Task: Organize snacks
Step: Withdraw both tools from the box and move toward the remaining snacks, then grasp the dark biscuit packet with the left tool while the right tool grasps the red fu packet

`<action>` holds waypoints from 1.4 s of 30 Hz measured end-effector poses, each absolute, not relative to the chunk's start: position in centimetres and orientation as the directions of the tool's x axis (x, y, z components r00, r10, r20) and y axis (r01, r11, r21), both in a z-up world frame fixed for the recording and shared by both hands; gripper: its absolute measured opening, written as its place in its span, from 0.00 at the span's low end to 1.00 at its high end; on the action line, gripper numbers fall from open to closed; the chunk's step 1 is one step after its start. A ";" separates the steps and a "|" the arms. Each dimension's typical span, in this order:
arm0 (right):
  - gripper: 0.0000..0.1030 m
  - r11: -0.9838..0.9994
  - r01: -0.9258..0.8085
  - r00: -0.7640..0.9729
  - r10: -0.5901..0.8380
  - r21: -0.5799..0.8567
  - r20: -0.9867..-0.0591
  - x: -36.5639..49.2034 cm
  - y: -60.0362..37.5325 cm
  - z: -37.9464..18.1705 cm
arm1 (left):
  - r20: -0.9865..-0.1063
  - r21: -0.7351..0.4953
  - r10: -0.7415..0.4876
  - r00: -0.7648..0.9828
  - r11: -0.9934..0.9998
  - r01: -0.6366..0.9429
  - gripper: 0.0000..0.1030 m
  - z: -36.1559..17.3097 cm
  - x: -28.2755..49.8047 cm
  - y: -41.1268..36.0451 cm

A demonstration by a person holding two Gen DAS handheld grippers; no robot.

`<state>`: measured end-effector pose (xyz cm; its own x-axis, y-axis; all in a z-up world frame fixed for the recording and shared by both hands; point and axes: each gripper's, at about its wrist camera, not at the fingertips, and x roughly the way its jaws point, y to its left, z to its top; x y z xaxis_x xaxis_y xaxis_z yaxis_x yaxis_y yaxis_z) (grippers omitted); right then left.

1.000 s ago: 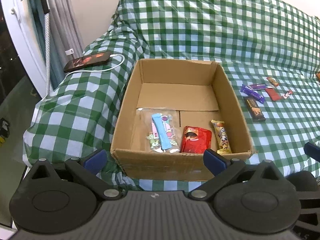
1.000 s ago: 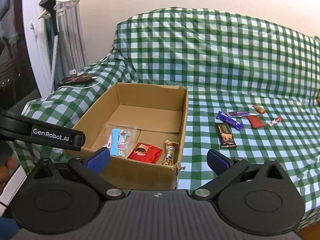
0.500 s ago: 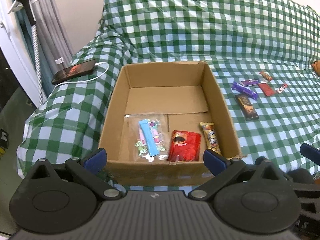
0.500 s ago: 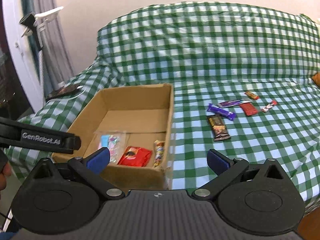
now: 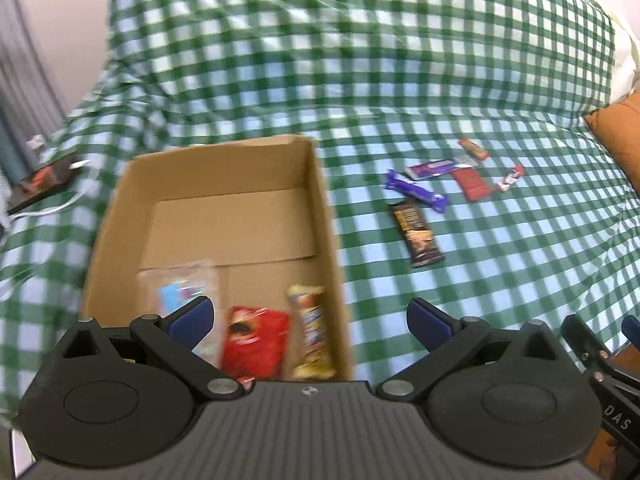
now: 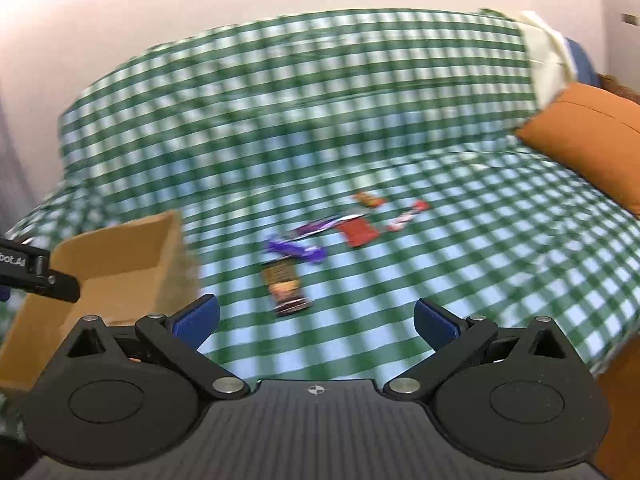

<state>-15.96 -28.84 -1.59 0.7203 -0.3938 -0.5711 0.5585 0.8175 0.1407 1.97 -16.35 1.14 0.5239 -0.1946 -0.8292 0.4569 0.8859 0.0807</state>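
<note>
An open cardboard box [image 5: 320,208] stands on the green checked cover. In it lie a clear candy bag [image 5: 176,288], a red packet [image 5: 256,340] and a yellow bar [image 5: 310,332]. To its right on the cover lie several loose snacks: a dark brown bar [image 5: 418,234], a purple bar [image 5: 416,192], a red packet [image 5: 472,183]. My left gripper [image 5: 310,318] is open and empty at the box's near edge. My right gripper [image 6: 316,320] is open and empty, short of the brown bar [image 6: 284,286]. The box [image 6: 120,264] shows at its left.
A phone on a white cable [image 5: 44,178] lies left of the box. An orange cushion [image 6: 592,140] rests at the right end of the sofa. The left gripper's body [image 6: 36,276] reaches into the right wrist view.
Both grippers have swung to the right. The box has shifted left in both views and the loose snacks now sit nearer the middle. Both views are motion-blurred.
</note>
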 end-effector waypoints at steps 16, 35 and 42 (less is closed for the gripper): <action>1.00 0.772 0.624 0.643 -0.421 0.119 -0.640 -5.3 -46.4 -10.6 | -0.952 0.106 -0.044 0.304 0.881 0.461 1.00 -14.7 14.8 -35.1; 1.00 0.891 0.455 0.684 -0.354 -0.007 -0.638 11.5 -52.1 -23.3 | -0.968 0.026 -0.088 0.236 0.896 0.443 1.00 -23.4 20.2 -37.3; 1.00 0.891 0.454 0.686 -0.359 -0.013 -0.633 11.7 -52.4 -23.5 | -0.968 0.027 -0.086 0.235 0.898 0.439 1.00 -23.5 20.0 -37.7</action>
